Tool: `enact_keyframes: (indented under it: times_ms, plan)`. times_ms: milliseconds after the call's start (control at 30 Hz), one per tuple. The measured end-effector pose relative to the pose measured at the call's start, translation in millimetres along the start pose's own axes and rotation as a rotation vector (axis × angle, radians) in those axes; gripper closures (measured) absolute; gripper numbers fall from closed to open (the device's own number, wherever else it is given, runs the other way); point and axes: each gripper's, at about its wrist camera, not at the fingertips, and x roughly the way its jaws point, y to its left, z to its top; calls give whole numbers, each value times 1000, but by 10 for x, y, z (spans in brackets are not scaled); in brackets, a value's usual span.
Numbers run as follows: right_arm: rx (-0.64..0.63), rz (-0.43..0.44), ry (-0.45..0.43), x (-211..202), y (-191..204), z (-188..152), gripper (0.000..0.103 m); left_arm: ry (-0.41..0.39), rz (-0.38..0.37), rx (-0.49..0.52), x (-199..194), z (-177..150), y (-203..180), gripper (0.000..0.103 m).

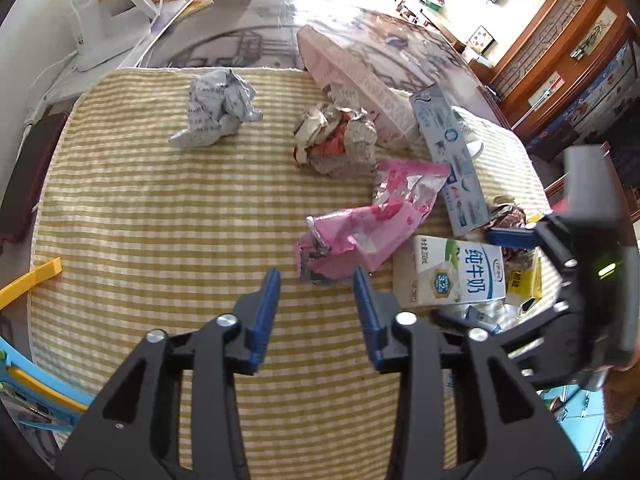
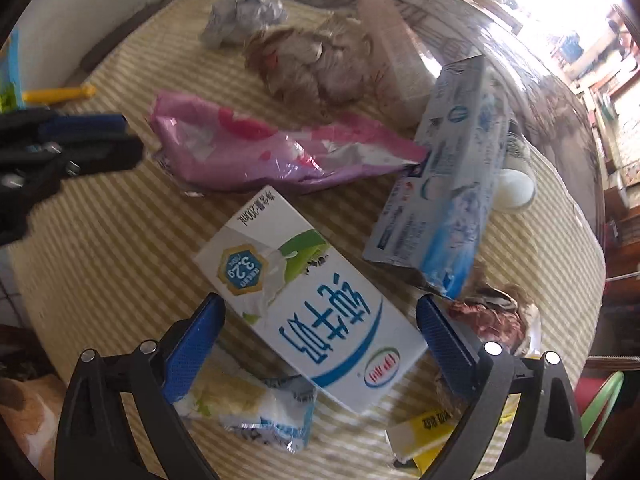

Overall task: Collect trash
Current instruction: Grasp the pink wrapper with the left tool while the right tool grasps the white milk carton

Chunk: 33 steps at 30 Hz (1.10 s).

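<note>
Trash lies on a yellow checked mat [image 1: 160, 220]. My left gripper [image 1: 316, 276] is open, its fingertips just short of a crumpled pink wrapper [image 1: 360, 232], which also shows in the right wrist view [image 2: 256, 152]. My right gripper [image 2: 320, 316] is open, its jaws on either side of a white milk carton [image 2: 316, 312] without touching it; the carton also shows in the left wrist view [image 1: 452, 272]. The right gripper [image 1: 520, 240] appears at the right in the left wrist view. Further off lie a blue-white box [image 1: 452, 160], a grey paper ball [image 1: 220, 108] and a brown paper wad [image 1: 336, 136].
A pink tissue box [image 1: 352, 76] lies at the mat's far edge. A yellow packet [image 2: 424, 436] and a crushed pack [image 2: 256, 412] lie under my right gripper. A white cup [image 2: 516, 184] lies behind the blue box. A yellow clip [image 1: 32, 280] sits at the left edge.
</note>
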Motion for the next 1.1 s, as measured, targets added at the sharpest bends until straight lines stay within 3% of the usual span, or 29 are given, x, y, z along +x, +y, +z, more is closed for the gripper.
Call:
enact_keyframes:
  times_ms: [33,100,167,200,433,567,667,833,900,967,1100]
  plan:
    - [-18,-20,6,43,39,-8,12,-3,4,-1,-25,2,-8,65]
    - [-58,-53,-3,59,109,-46,27,-3,10,-5,-51,-1,8,64]
    - [-52,-34,-30,-26,112,-97,43,-7,19,-1,-42,-7,15,59]
    - [-32,-23,-47,-82,91,-128,45,-10,21,3,-52,-2,15,57]
    - [262,58,-195,-609,-316,-502,47,-38,5,43,-32,122,-52,41]
    - [462,107,-264,-883,-559,-732,47,-20,-5,96,96,200,-224,39]
    - [561,131,-287,-1001,-658,-856,47,-1,-14,141,226,237,-367,33]
    - [641,125,-294,-1137,-784,-965,46,54,25,214,585,296,-584,33]
    - [659,125,-294,-1137,-809,-957,46,80,27,213,682,300,-595,41]
    - [667,128,-301,-1171,-806,-982,46,108,19,187,727,296,-551,69]
    - [643,128,-332,-1233,-758,-926,46,72,2,130,590,273,-429,78]
